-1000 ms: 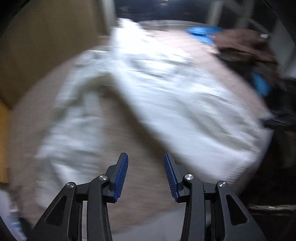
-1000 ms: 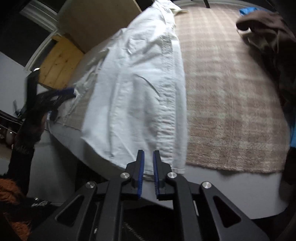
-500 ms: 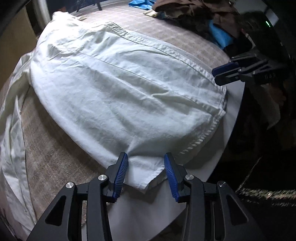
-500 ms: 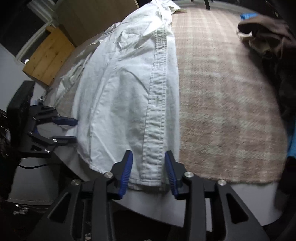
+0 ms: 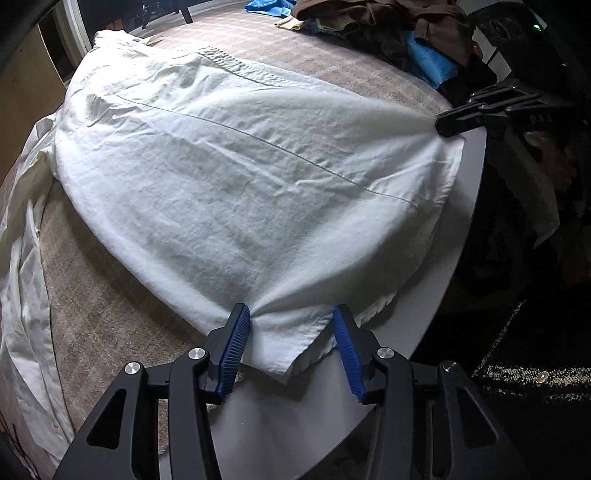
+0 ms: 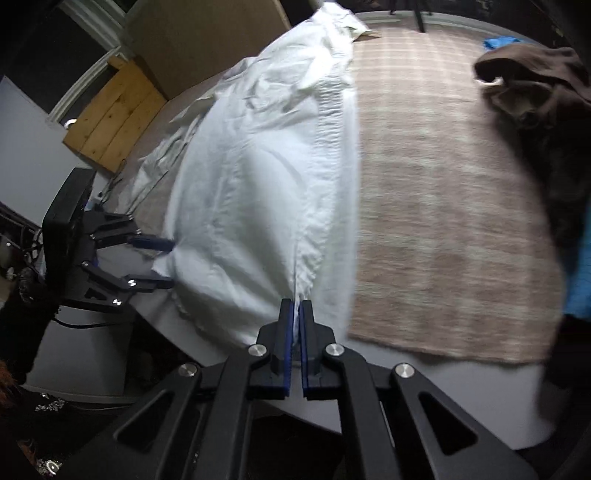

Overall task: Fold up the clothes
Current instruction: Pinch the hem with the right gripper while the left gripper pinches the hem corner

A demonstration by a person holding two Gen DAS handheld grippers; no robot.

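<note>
A white shirt (image 5: pixel 240 177) lies spread over a beige checked mat (image 5: pixel 110 332) on a grey table (image 5: pixel 295 424). My left gripper (image 5: pixel 290 325) points down at the shirt's near hem corner. Its jaws are opening, and the corner lies loose between the blue pads (image 5: pixel 232 343). My right gripper (image 6: pixel 296 306) is shut on the other hem corner of the shirt (image 6: pixel 251 184), near the button strip. In the left wrist view the right gripper (image 5: pixel 443 127) pulls the cloth taut, with creases fanning out from it. The right wrist view shows the left gripper (image 6: pixel 166 262) at the shirt's left edge.
A heap of brown clothes (image 5: pixel 369 14) and blue cloth (image 5: pixel 430 61) lies at the far right of the mat (image 6: pixel 443 221). A loose sleeve (image 5: pixel 22 295) trails off the left side. The table's rounded edge (image 5: pixel 461 221) runs close by. A wooden board (image 6: pixel 110 118) stands beyond.
My left gripper swung in and came down over the hem corner, its jaws a little wider. My right gripper opened around the other corner, then shut on it and drew the cloth taut.
</note>
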